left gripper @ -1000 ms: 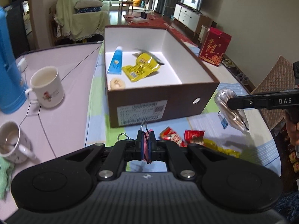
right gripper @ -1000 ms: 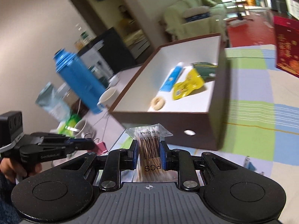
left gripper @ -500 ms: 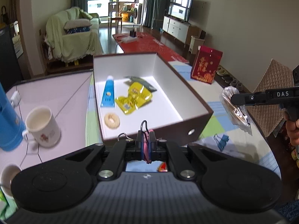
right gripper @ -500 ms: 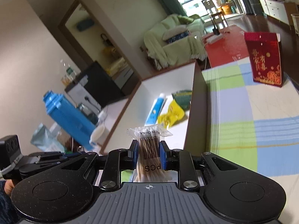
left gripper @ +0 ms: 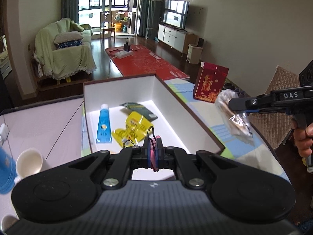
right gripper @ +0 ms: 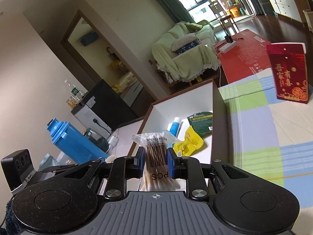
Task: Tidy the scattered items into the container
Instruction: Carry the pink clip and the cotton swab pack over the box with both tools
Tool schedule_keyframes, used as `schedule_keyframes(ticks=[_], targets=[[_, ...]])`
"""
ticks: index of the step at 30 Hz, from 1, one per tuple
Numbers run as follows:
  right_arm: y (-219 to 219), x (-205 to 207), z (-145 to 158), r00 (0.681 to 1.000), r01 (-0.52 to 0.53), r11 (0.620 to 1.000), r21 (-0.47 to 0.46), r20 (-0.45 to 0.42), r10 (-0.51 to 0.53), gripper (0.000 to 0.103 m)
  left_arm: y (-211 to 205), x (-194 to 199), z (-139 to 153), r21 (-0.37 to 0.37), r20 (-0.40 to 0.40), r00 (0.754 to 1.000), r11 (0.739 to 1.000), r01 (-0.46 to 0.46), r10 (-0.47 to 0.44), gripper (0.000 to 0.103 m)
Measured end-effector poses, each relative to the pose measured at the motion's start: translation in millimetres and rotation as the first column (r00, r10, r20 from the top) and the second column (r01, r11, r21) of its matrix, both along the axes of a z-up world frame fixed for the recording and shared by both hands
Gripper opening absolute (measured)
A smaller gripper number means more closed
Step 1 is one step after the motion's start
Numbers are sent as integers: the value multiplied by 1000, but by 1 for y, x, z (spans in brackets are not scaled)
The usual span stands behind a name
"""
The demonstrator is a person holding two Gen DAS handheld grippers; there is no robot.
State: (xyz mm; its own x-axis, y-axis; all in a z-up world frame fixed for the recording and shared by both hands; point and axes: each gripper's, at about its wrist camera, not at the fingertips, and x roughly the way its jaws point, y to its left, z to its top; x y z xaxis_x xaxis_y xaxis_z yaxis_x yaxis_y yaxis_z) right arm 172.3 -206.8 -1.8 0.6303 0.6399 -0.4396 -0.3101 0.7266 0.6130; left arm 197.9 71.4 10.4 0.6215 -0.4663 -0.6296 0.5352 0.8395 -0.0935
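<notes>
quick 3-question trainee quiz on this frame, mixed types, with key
1. True or false: the right gripper is shut on the clear plastic pack of cotton swabs.
2. Multiple choice: what does the left gripper hold? A) blue tube B) pink binder clip C) yellow sachet
3. Name the three items seen lying in the white-lined brown cardboard box.

Key
1. True.
2. B, the pink binder clip.
3. The blue squeeze tube, the crinkled yellow foil sachet and the dark green flat packet.
</notes>
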Motion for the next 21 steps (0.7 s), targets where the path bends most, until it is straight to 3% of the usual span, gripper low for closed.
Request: schedule_keyframes(ticks=[8,21], targets=[[15,35,-6,1000,-12,1000,-12,-16,12,22,-9,33,-6,-6,-1,1000,1000,3,-3,2],[39,78,-18,1000,-5,994,-107,-25,3,22,-19,85,-15,18,5,1000,1000,-15,15,2]])
